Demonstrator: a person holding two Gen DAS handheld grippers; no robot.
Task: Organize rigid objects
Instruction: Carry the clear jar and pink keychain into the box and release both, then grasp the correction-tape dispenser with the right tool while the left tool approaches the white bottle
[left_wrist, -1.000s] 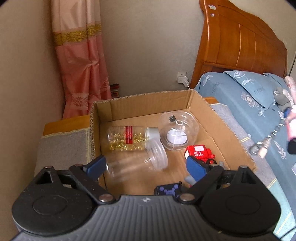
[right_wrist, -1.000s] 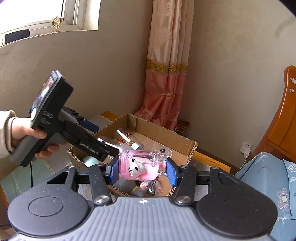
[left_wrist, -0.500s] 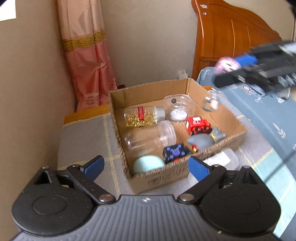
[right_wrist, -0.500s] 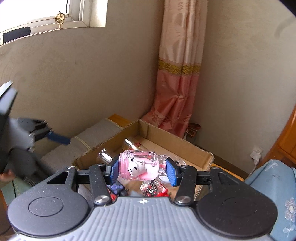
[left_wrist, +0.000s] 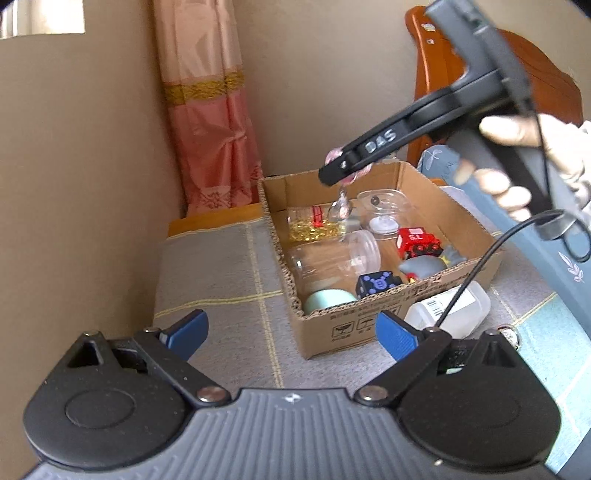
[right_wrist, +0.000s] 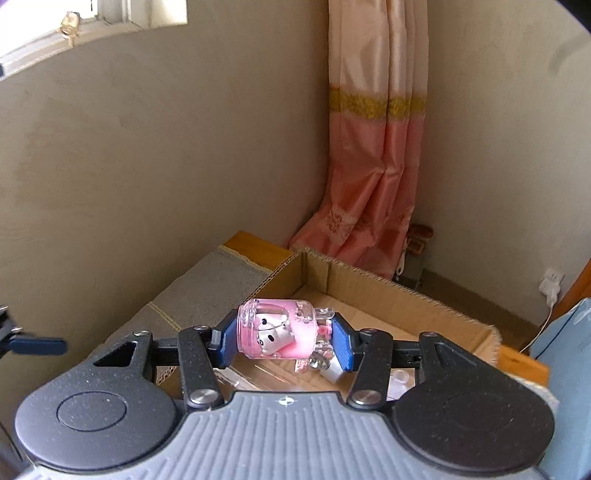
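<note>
Your right gripper (right_wrist: 285, 341) clamps a clear pink cylindrical toy (right_wrist: 277, 334) above the corrugated cardboard box (right_wrist: 373, 295); your left gripper (left_wrist: 290, 332) gapes empty over grey woven cloth (left_wrist: 218, 273)

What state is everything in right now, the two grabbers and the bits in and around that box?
Left gripper: open, empty.
Right gripper: shut on the pink charm, above the box.
Cardboard box: open-topped, partly filled.
Clear jar: on its side in the box.
Bottle of yellow capsules: on its side in the box.
Red toy: in the box.
White bottle: lying outside the box.
</note>
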